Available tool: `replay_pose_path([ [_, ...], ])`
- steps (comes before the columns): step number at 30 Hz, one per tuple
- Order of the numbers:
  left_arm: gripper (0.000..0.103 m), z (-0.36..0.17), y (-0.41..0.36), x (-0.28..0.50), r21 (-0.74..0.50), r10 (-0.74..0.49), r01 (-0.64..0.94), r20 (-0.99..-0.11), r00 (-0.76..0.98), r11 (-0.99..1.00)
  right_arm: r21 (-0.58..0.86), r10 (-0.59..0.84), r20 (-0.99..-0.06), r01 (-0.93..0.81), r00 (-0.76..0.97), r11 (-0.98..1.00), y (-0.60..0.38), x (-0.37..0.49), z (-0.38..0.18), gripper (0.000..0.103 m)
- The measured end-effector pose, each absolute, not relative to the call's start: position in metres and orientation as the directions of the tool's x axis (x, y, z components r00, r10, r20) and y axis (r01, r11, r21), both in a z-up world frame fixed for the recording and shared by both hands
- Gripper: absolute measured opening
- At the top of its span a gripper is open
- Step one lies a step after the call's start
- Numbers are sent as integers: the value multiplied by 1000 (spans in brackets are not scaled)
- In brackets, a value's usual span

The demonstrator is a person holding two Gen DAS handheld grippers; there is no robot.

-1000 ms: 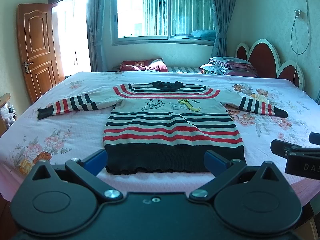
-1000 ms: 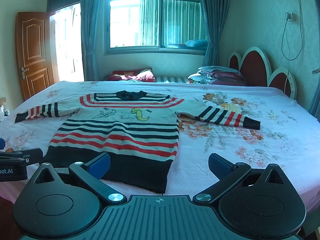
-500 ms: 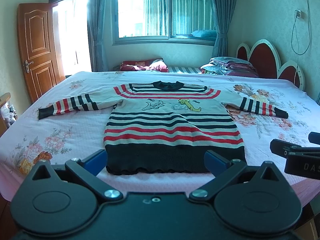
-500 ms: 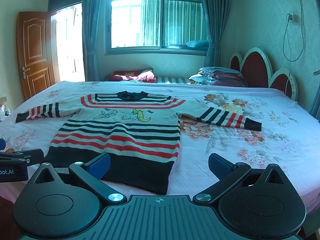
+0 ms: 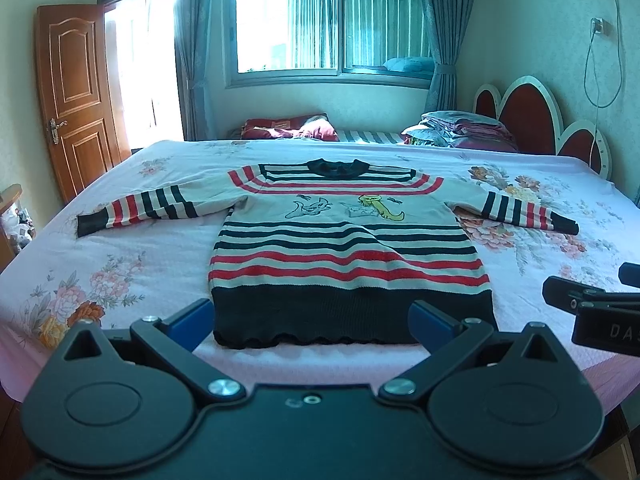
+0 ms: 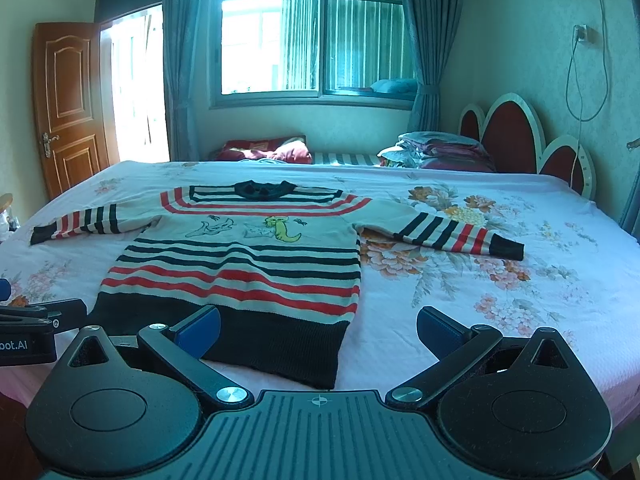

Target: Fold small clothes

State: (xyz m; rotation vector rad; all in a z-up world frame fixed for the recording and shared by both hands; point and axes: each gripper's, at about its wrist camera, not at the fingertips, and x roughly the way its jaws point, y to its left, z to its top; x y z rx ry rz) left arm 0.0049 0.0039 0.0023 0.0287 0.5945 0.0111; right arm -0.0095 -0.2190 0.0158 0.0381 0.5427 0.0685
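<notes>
Black plastic left gripper, bottom of the left wrist view: blue-padded fingers spread wide, holding nothing, poised above the near edge of the bed. Right gripper, bottom of the right wrist view: likewise spread and empty, its left finger in line with the hem.

Striped sweater, centre of both views: child-sized knit, laid flat and face up on the floral bedsheet, unfolded. Dark ribbed hem nearest the grippers; red, dark and cream bands above; cartoon print on the chest; dark collar farthest. Both sleeves spread outward, one cuff at middle left, the other cuff at middle right.

Handling, by judgement: light, soft, limp knit; it will drape and stretch rather than hold shape, and should grip well between pads. Likely holds: a cuff for folding each sleeve inward, or the two hem corners for folding the body toward the collar.

Stacked bedding, upper right by the headboard. Window, top centre. Wooden door, upper left.
</notes>
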Motion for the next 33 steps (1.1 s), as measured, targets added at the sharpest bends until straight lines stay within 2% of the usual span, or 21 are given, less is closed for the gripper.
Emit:
replay_pose_path([
  [6, 103, -4, 8, 14, 36, 42, -26, -576, 817, 999, 55, 60, -518, -37, 853, 998, -222, -1, 11, 103],
  [9, 103, -6, 18, 23, -16, 26, -44, -585, 811, 999, 44, 33, -514, -12, 857, 999, -226, 8, 9, 103],
  [17, 103, -14, 28, 70, -74, -40, -5, -585, 810, 997, 119, 6, -509, 63, 861, 991, -251, 51, 4, 103],
  [20, 103, -20, 33, 98, -140, -130, 56, -600, 790, 989, 153, -3, -521, 97, 854, 983, -263, 75, 1, 103],
  [23, 102, -24, 33, 127, -131, -128, 61, -601, 789, 989, 165, -24, -524, 129, 851, 978, -269, 99, -2, 103],
  [27, 85, -25, 33, 168, -102, -163, 127, -609, 777, 987, 233, -37, -527, 186, 849, 954, -284, 130, -4, 103],
  [30, 86, -18, 36, 190, -57, -144, 136, -579, 803, 989, 255, -76, -524, 241, 849, 937, -295, 151, -2, 102],
  [31, 90, -17, 38, 197, -50, -138, 133, -567, 812, 990, 252, -95, -519, 258, 850, 933, -298, 157, -1, 94],
  [32, 92, -16, 40, 204, -42, -130, 128, -559, 819, 991, 253, -103, -520, 268, 848, 930, -302, 164, -1, 65],
  [33, 95, -16, 41, 213, -40, -126, 125, -553, 823, 991, 257, -110, -532, 284, 840, 924, -307, 170, -2, 54],
])
